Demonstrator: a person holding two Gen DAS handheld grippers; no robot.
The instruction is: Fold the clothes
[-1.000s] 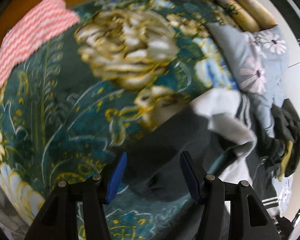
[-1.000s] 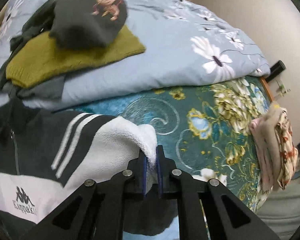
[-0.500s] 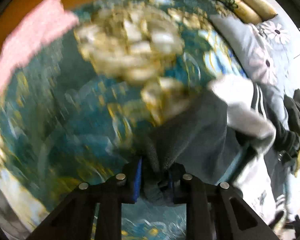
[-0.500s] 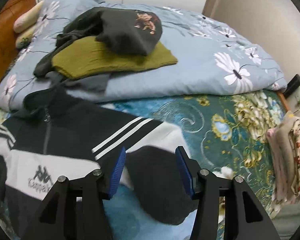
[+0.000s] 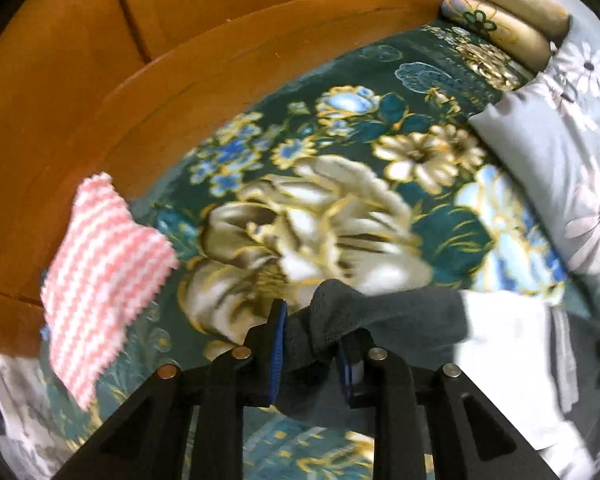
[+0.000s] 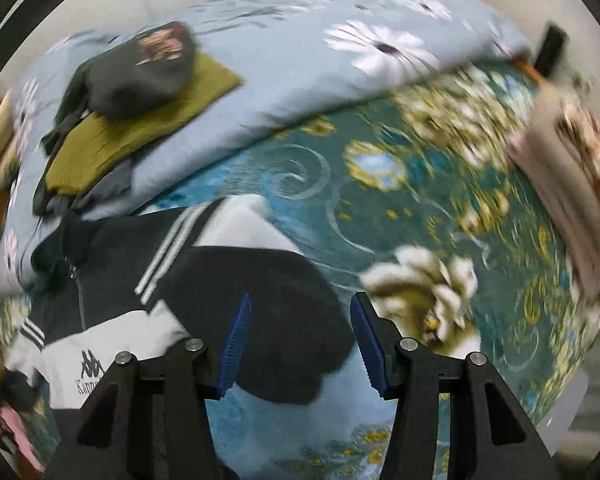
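Jacket part-folded on the bed, one sleeve in, the other in hand.
The jacket (image 6: 112, 276) lies lower left on the bedspread (image 6: 420, 208); folded clothes (image 6: 140, 92) wait upper left. Left gripper (image 5: 312, 348), easing slightly, pinches its dark sleeve (image 5: 380, 316); right gripper (image 6: 300, 336) hangs apart, empty.

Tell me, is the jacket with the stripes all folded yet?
Not yet. One dark sleeve already lies folded across the black-and-white striped zip jacket, under the open right gripper. The left gripper has the other dark fleece sleeve bunched between its blue pads, though its jaws are opening slightly. Left: laying that sleeve over and folding the body. The olive knit sweater and dark top look unfolded too.
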